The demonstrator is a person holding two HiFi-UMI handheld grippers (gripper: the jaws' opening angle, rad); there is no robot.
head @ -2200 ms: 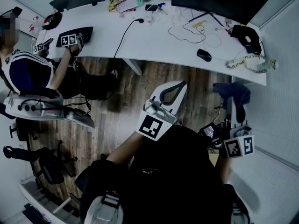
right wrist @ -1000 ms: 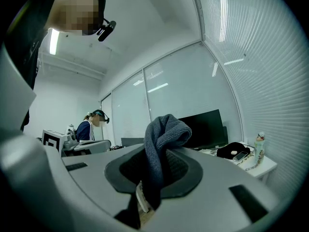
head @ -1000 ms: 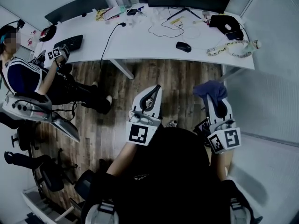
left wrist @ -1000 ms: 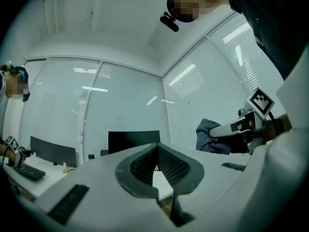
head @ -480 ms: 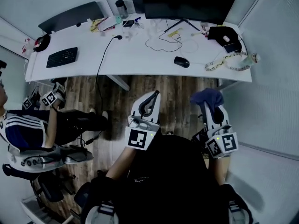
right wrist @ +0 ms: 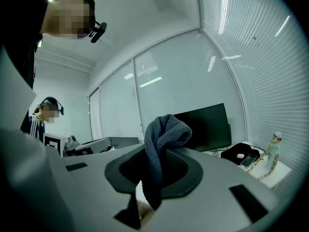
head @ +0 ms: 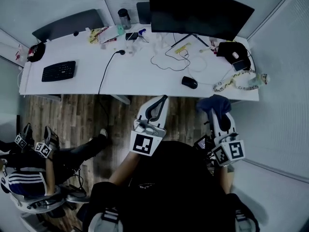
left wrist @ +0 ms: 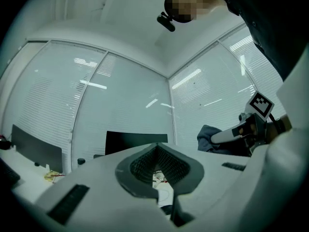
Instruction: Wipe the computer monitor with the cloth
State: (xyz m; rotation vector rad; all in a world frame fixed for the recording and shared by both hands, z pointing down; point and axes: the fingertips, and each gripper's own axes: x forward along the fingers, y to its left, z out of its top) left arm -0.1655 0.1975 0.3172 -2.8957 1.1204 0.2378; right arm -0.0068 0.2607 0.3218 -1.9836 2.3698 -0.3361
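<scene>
Closer now than earlier: monitor (head: 198, 13) and counter (head: 140, 66); seated person (head: 29, 178) has rolled back to lower left. Dark cloth (head: 216, 103) is bunched in the right gripper (head: 218, 114), jaws clamped on it, over the floor near the counter's front edge, well apart from the monitor. Left gripper (head: 163, 98) has its jaws together, empty.

A white counter (head: 140, 74) carries a black keyboard (head: 58, 71) at its left end, a mouse (head: 189, 82) near the front edge and a bottle (head: 124, 19) at the back. A person (head: 24, 182) sits at lower left.
</scene>
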